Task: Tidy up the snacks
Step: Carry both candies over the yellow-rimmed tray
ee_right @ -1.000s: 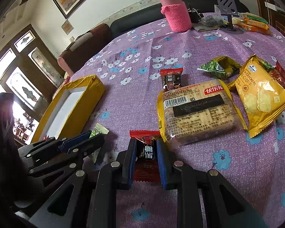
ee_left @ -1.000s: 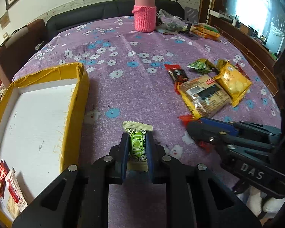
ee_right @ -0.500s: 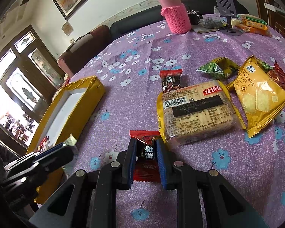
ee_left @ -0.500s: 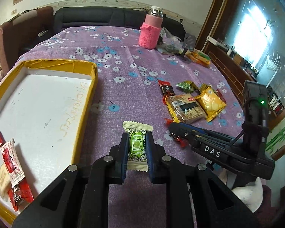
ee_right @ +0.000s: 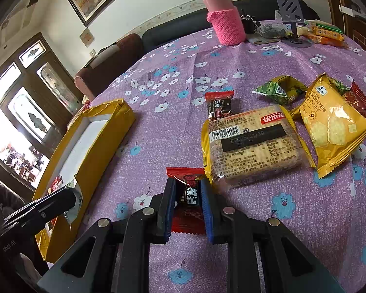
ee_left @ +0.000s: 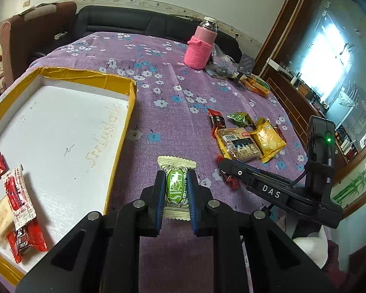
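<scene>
Green snack [ee_left: 175, 187] now higher, nearer tray [ee_left: 119, 131].

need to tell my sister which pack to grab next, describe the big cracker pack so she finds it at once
On the purple flowered tablecloth, look at the snack cluster to the right of the yellow-edged tray. The cracker pack is the largest flat one there, clear-fronted with yellow ends, showing square crackers, a barcode and a black strip, unlike the opaque yellow bag beside it.

Table [ee_right: 231, 56] under a purple cloth printed with white and blue flowers. On it: yellow-edged white tray [ee_left: 61, 127] at the left; pink-sleeved bottle [ee_right: 223, 17] at the far end, with orange packets [ee_right: 327, 34] beside it; cracker pack [ee_right: 251, 144], yellow crisp bag [ee_right: 329, 131], green packet [ee_right: 278, 89] and small dark-red sweet [ee_right: 218, 106] clustered together.
</scene>
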`<state>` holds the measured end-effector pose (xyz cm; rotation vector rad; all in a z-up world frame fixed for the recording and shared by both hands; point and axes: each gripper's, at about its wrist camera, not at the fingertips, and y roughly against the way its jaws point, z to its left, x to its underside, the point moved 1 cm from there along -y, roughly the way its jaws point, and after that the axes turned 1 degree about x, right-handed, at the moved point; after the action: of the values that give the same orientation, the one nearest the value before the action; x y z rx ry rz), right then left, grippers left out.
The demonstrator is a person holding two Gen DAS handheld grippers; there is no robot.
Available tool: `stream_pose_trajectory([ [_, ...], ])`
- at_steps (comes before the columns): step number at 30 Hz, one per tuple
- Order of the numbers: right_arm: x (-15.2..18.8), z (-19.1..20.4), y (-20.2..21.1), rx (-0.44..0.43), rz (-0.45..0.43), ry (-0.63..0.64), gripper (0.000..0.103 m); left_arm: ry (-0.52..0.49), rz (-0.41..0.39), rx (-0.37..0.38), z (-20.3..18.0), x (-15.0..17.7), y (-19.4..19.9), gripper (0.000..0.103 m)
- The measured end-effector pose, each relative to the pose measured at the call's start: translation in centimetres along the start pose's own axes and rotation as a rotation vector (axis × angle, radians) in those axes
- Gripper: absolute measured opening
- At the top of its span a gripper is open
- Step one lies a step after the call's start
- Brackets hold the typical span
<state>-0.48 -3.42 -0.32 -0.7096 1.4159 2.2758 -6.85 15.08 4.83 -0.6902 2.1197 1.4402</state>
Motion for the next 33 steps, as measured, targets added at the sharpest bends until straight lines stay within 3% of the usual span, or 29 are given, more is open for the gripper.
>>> stream_pose_trajectory([
  [11,-0.1,0.1,0.0,-0.001,-0.006,0.008,0.021,0.039,-0.050,0.011,1.6,-0.3,2.0,0.014],
  [21,-0.5,2.4,1.4,0.010,-0.083,0.084,0.018,0.140,-0.107,-0.019,7.6,-0.2,5.1,0.015],
  [26,-1.1,6.5,1.4,-0.057,-0.052,0.136,0.017,0.222,-0.138,-0.060,12.0,-0.1,6.6,0.015],
  [33,-1.0,16.6,-1.5,-0.191,0.045,0.276,0.017,0.289,-0.175,-0.202,17.5,1.2,9.0,0.015],
])
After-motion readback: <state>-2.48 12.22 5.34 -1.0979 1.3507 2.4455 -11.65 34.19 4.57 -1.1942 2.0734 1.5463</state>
